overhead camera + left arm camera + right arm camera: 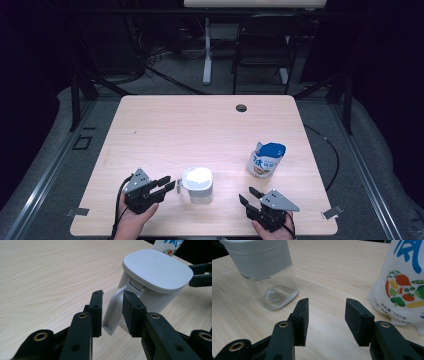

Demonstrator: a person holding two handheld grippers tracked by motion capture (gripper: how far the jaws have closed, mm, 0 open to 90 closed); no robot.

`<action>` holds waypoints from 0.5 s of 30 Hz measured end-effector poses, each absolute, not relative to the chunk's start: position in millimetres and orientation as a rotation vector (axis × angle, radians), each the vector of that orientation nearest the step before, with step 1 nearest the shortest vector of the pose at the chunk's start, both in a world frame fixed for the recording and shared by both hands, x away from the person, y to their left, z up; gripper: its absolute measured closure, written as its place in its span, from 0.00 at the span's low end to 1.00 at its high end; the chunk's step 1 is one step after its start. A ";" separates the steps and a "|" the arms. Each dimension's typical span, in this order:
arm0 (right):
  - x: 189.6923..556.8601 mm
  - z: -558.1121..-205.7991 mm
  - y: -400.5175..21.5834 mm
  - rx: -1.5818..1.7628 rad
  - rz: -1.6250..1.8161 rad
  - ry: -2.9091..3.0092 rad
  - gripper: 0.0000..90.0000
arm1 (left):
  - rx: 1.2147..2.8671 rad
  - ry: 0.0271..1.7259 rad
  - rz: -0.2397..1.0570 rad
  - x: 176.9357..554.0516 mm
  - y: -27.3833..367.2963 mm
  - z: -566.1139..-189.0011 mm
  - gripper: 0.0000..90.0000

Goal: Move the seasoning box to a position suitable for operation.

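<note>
White jug (150, 287) handle sits untouched between the released left hand-held gripper (112, 308), its base hidden.

"250" with a Chinese character on the white pouch (404, 280), beneath vegetable pictures.

Black hand-held gripper (170, 184), brass rivets, grey plate

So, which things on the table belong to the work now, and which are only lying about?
In the work:
- clear square jug with white lid and handle, its handle between the left tool's pads
- white and blue printed pouch, near the right tool

Lying about:
- black folding chair behind the light wooden table
- black cable on the floor
</note>
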State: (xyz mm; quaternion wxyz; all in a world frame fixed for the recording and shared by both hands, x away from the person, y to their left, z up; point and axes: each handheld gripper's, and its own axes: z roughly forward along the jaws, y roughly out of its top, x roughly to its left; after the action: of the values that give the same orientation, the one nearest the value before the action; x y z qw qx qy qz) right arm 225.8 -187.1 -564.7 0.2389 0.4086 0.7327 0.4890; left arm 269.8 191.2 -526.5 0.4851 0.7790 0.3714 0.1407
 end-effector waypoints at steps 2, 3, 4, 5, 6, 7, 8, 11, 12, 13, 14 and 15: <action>226.8 -562.5 -186.1 1.119 1.339 2.005 0.59 | 1.895 0.902 0.342 271.3 191.1 -524.7 0.78; 227.6 -561.9 -185.3 1.120 1.343 1.998 0.59 | 1.909 0.901 0.338 271.9 191.3 -523.0 0.78; 228.0 -560.6 -184.9 1.125 1.335 1.999 0.59 | 1.903 0.899 0.343 272.8 190.8 -522.2 0.78; 228.7 -559.9 -184.3 1.123 1.334 1.992 0.59 | 1.908 0.899 0.344 273.6 190.6 -520.7 0.78; 229.5 -559.0 -184.0 1.125 1.337 1.995 0.60 | 1.914 0.895 0.344 274.4 190.4 -519.0 0.79; 230.5 -558.1 -183.5 1.124 1.338 2.000 0.63 | 1.921 0.891 0.347 275.2 190.2 -517.2 0.80; 231.1 -556.9 -182.8 1.124 1.328 2.014 0.65 | 1.925 0.888 0.348 276.1 189.6 -515.6 0.80; 233.4 -555.0 -180.2 1.108 1.316 2.030 0.67 | 1.946 0.879 0.351 278.4 186.8 -510.5 0.82; 234.0 -554.4 -179.4 1.107 1.310 2.037 0.67 | 1.944 0.876 0.350 279.1 185.6 -509.3 0.83; 234.7 -554.1 -178.7 1.108 1.312 2.040 0.68 | 1.950 0.873 0.345 279.6 184.5 -507.8 0.83; 235.5 -554.4 -177.6 1.112 1.321 2.034 0.68 | 1.956 0.870 0.342 280.1 183.6 -506.1 0.84; 236.2 -553.8 -177.3 1.108 1.317 2.042 0.68 | 1.955 0.870 0.337 280.3 182.5 -504.8 0.84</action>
State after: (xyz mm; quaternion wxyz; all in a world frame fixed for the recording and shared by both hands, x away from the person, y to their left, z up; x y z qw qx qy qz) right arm 236.2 -177.3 -553.8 0.2334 0.4035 0.7435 0.4794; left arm 280.3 182.5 -504.8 0.4685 0.7973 0.3550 0.1376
